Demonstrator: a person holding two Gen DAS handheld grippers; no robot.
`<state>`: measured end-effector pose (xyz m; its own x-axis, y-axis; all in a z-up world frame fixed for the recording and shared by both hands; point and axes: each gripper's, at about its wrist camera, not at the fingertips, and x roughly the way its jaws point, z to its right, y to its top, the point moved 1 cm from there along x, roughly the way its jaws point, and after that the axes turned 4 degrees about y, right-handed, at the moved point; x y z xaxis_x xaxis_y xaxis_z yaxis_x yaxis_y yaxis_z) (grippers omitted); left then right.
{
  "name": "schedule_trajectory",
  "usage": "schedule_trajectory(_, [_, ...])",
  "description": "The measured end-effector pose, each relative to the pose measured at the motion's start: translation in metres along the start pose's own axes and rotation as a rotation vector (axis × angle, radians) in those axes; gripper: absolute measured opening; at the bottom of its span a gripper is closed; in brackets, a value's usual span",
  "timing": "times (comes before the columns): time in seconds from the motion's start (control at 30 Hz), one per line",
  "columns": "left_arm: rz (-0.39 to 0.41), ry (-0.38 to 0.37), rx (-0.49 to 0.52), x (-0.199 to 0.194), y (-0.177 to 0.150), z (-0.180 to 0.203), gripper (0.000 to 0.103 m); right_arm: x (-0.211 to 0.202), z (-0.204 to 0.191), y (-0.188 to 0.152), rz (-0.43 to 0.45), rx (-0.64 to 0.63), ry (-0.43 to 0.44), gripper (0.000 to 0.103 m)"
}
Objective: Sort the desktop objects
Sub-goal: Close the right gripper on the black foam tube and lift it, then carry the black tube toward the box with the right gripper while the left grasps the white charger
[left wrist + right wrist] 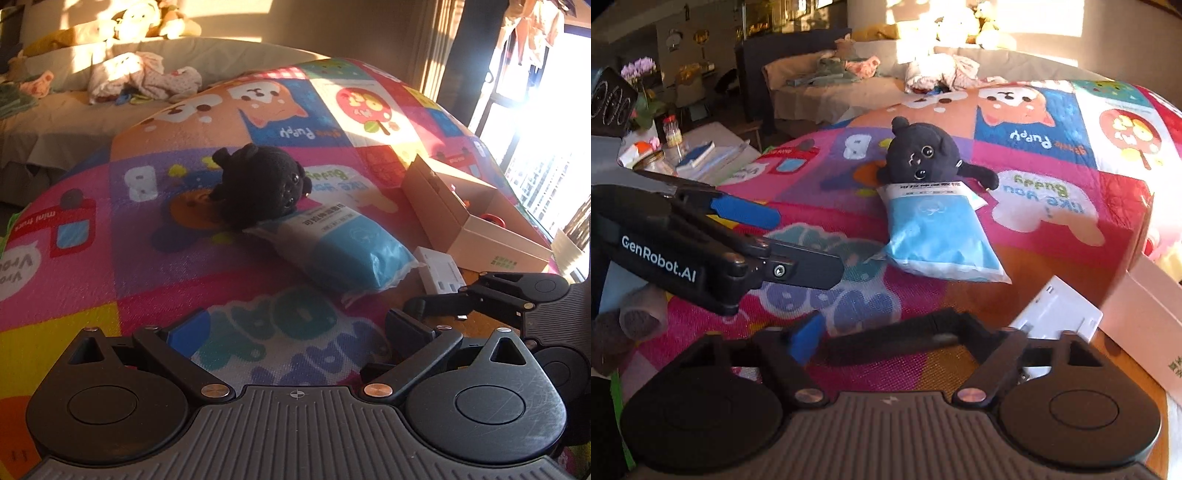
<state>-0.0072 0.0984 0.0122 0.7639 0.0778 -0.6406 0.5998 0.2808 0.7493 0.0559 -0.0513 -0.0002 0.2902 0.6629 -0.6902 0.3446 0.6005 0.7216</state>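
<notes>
Surface: a bright cartoon play mat [155, 266] carries everything; whether a bench lies under it I cannot tell.
Black plush toy: the toy [258, 188] lies mid-mat, its lower edge resting on the top of the blue-and-white packet [336, 247].
White card box: a small flat box [1058, 308] sits near the packet's lower corner, just beside the open cardboard box [491, 225].
Left tool [295, 332]: fingers apart, nothing between them, hovering short of the packet.
Right tool [886, 332]: fingers apart and empty, low over the mat beside the white card box.
Step in hand: approach, nothing picked up yet.
Next move: probably bring the right tool over the white card box, straddle it squarely, then close and carry it to the cardboard box.
</notes>
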Motion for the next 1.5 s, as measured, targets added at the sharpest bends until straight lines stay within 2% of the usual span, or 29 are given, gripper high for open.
schedule_trajectory(0.1, [0.001,0.002,0.001,-0.001,0.0,-0.001,0.103,-0.013,-0.001,-0.004,0.01,0.024,-0.014,0.076])
schedule_trajectory(0.23, [-0.005,-0.029,0.034,-0.001,-0.001,0.007,0.103,-0.056,0.008,-0.025,0.063,0.095,-0.063,0.076])
schedule_trajectory(0.3, [-0.01,-0.074,0.067,0.0,-0.002,0.018,0.103,-0.083,0.024,-0.041,0.093,0.17,-0.135,0.076])
schedule_trajectory(0.43, [-0.014,-0.19,0.206,0.007,0.0,0.062,0.103,-0.119,0.063,-0.075,0.102,0.329,-0.371,0.076])
schedule_trajectory(0.53, [-0.012,-0.261,0.314,0.017,0.002,0.103,0.103,-0.13,0.095,-0.092,0.112,0.453,-0.466,0.076])
schedule_trajectory(0.6, [-0.015,-0.281,0.363,0.027,0.003,0.127,0.103,-0.132,0.11,-0.1,0.136,0.512,-0.51,0.077])
schedule_trajectory(0.67, [-0.026,-0.255,0.384,0.036,0.002,0.146,0.103,-0.136,0.122,-0.108,0.176,0.585,-0.528,0.078])
schedule_trajectory(0.77, [-0.052,-0.215,0.378,0.047,0.002,0.158,0.103,-0.144,0.129,-0.122,0.257,0.681,-0.497,0.086])
schedule_trajectory(0.9, [-0.09,-0.205,0.384,0.056,0.0,0.161,0.103,-0.153,0.124,-0.14,0.353,0.749,-0.521,0.097])
schedule_trajectory(0.97, [-0.1,-0.22,0.386,0.058,-0.002,0.164,0.103,-0.156,0.127,-0.146,0.38,0.784,-0.54,0.098])
schedule_trajectory(1.03, [-0.111,-0.309,0.377,0.054,-0.003,0.168,0.103,-0.16,0.131,-0.15,0.406,0.821,-0.534,0.099])
schedule_trajectory(1.1, [-0.141,-0.463,0.384,0.047,-0.006,0.174,0.103,-0.161,0.134,-0.153,0.416,0.848,-0.533,0.099])
schedule_trajectory(1.13, [-0.138,-0.509,0.403,0.043,-0.008,0.177,0.103,-0.161,0.135,-0.153,0.418,0.856,-0.53,0.099])
schedule_trajectory(1.17, [-0.115,-0.516,0.435,0.038,-0.01,0.181,0.103,-0.162,0.136,-0.154,0.421,0.863,-0.533,0.1])
schedule_trajectory(1.2, [-0.081,-0.492,0.472,0.035,-0.011,0.183,0.103,-0.162,0.137,-0.154,0.424,0.868,-0.536,0.101])
schedule_trajectory(1.27, [-0.023,-0.377,0.535,0.038,-0.011,0.185,0.103,-0.162,0.138,-0.155,0.426,0.872,-0.534,0.103])
schedule_trajectory(1.33, [-0.013,-0.269,0.555,0.051,-0.007,0.183,0.103,-0.161,0.138,-0.155,0.425,0.877,-0.534,0.103])
schedule_trajectory(1.4, [-0.023,-0.233,0.533,0.063,0.0,0.179,0.103,-0.16,0.139,-0.156,0.42,0.885,-0.529,0.103])
schedule_trajectory(1.5, [-0.046,-0.228,0.519,0.081,0.01,0.178,0.103,-0.16,0.141,-0.157,0.415,0.897,-0.524,0.103])
